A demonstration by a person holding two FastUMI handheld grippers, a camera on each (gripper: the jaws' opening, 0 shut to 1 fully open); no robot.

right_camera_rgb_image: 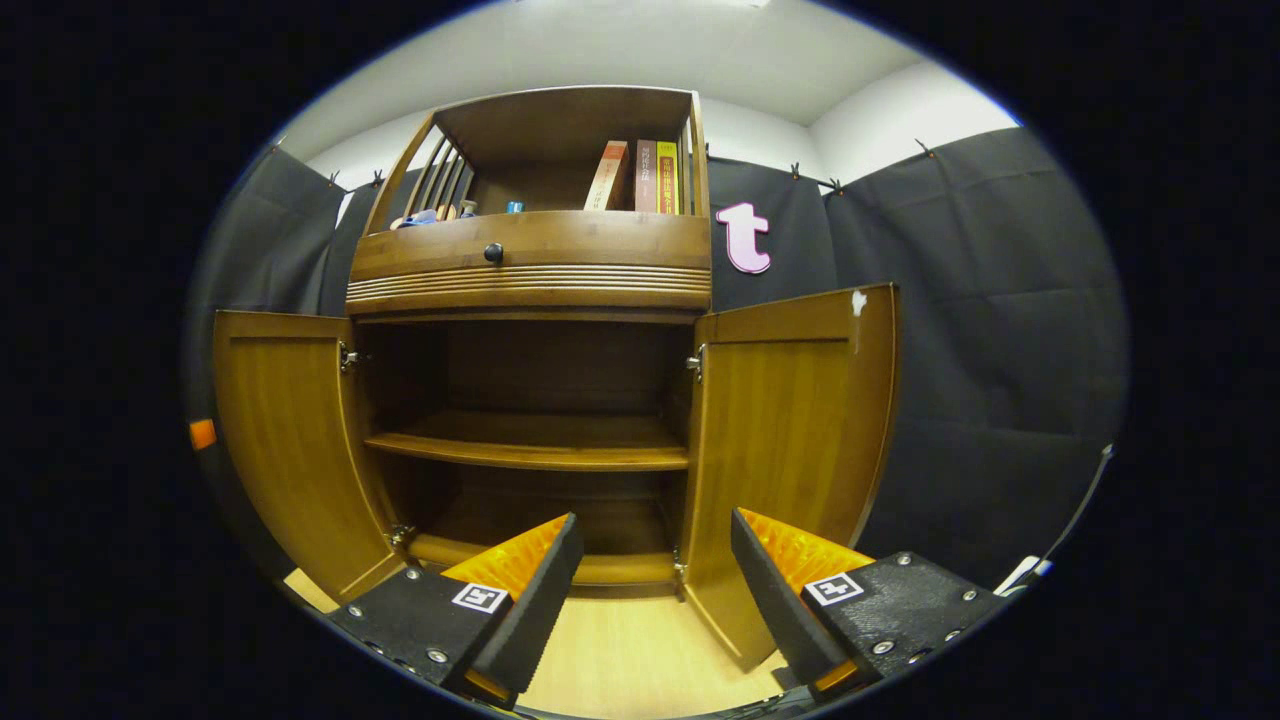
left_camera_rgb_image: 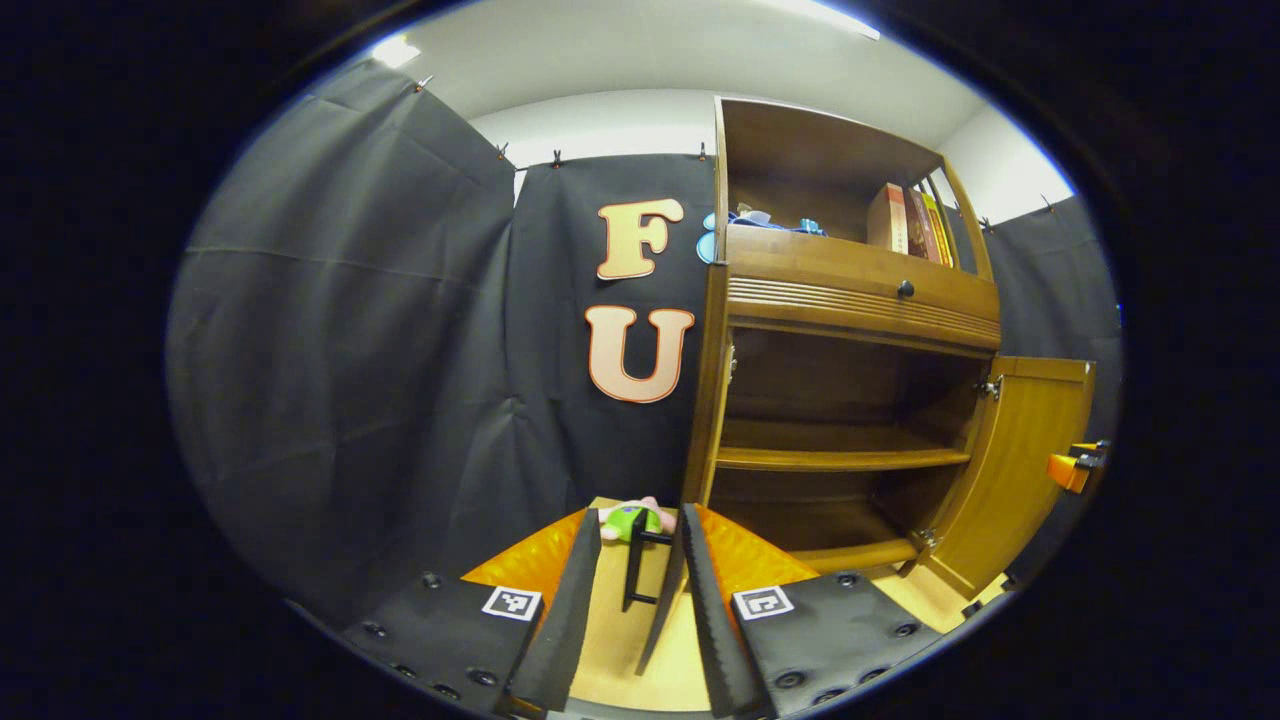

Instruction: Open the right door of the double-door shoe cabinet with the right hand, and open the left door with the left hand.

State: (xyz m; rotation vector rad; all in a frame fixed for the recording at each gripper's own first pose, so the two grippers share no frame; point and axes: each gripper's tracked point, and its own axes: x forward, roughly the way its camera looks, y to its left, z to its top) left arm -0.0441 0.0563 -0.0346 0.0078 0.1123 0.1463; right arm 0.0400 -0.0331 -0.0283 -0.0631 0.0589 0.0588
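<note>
Wooden shoe cabinet [right_camera_rgb_image: 530, 270] with both lower doors swung outward. In the right gripper view the cabinet stands straight ahead: the left door [right_camera_rgb_image: 285, 440] hangs from hinges on the cabinet's left wall and the right door [right_camera_rgb_image: 790, 440] from hinges on its right wall, each turned so that its inner face shows. Between the doors the compartment lies open, crossed by one shelf [right_camera_rgb_image: 530, 450], with bare wooden floor [right_camera_rgb_image: 630, 650] in front of the bottom sill. Above the compartment run a drawer front with a dark knob [right_camera_rgb_image: 493, 253] and an upper niche holding books [right_camera_rgb_image: 640, 175].

The right gripper [right_camera_rgb_image: 650, 560] points at the gap near the right door's hinge edge; its fingers stand wide apart, released, touching nothing, with the right door just beyond the right-hand finger.

In the left gripper view the same cabinet [left_camera_rgb_image: 850, 290] sits to the right of centre, seen obliquely, and its right door [left_camera_rgb_image: 1020, 470] projects toward the view's edge, where an orange part of the other gripper [left_camera_rgb_image: 1075, 465] shows beside it. The left gripper [left_camera_rgb_image: 640, 560] has its fingers close together with a narrow gap; the left door appears edge-on as a thin strip [left_camera_rgb_image: 668, 590] within that gap, alongside a dark bar handle [left_camera_rgb_image: 637, 570]. Whether both pads press on it cannot be told. A small green and pink toy [left_camera_rgb_image: 630, 520] lies on the floor beyond the fingertips.
</note>
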